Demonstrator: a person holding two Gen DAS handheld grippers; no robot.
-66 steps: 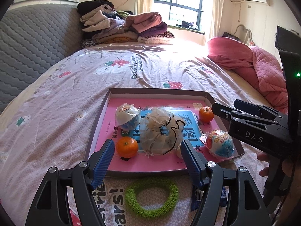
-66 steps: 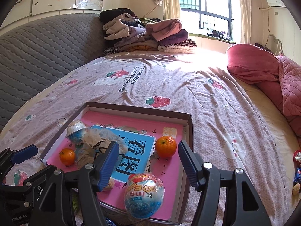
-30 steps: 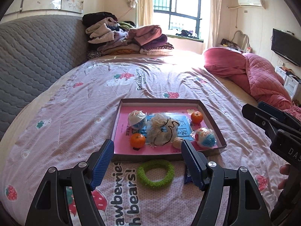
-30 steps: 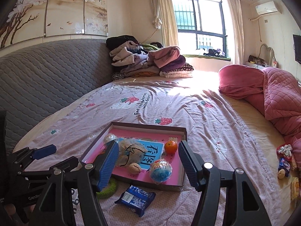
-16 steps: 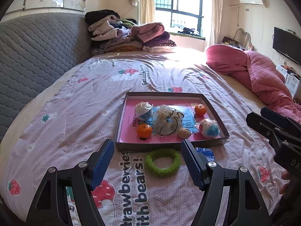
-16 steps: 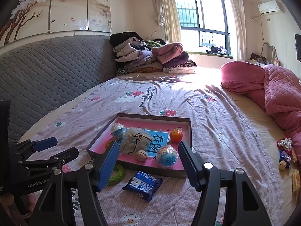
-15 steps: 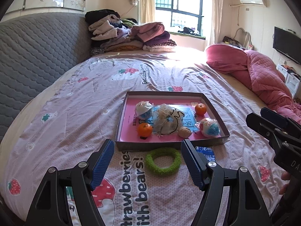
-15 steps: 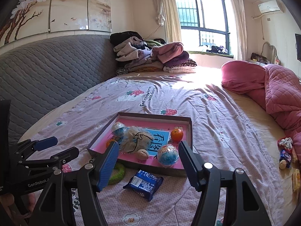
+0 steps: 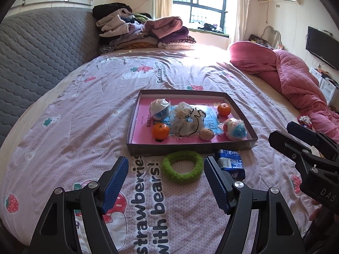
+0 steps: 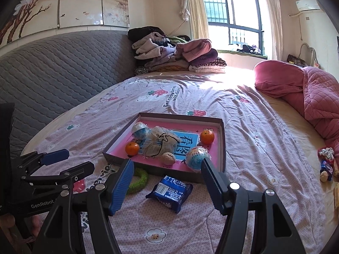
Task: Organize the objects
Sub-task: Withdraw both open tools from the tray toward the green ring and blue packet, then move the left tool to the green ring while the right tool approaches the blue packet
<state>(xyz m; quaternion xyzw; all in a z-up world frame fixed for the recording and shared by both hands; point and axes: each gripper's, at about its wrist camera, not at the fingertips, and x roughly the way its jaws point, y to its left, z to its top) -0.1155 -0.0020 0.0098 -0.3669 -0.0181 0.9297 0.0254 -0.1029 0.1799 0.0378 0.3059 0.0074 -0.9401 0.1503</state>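
A shallow box tray point(image 9: 190, 147) with a pink floor lies on the bed. It holds two oranges point(image 9: 160, 130), two wrapped toy eggs point(image 9: 235, 128), a mesh bag point(image 9: 186, 118) and a walnut point(image 9: 207, 133). In front of it on the sheet lie a green fuzzy ring point(image 9: 181, 166) and a blue snack packet point(image 9: 231, 165). My left gripper point(image 9: 165, 163) hangs open above the sheet just short of the ring. My right gripper point(image 10: 167, 163) is open and empty, near the blue packet point(image 10: 170, 192) and the tray point(image 10: 223, 144). Each gripper also shows in the other's view: right gripper point(image 9: 282, 131), left gripper point(image 10: 76, 160).
A grey quilted headboard point(image 10: 53, 67) runs along the left. Folded clothes point(image 10: 173, 55) are piled at the bed's far end and a pink quilt point(image 10: 307, 93) lies on the right. Small wrapped snacks point(image 10: 326, 165) sit at the bed's right edge.
Both grippers have drawn back from over the tray, so the green ring and blue packet now show in front of them. Both stayed open. Nothing on the bed moved.
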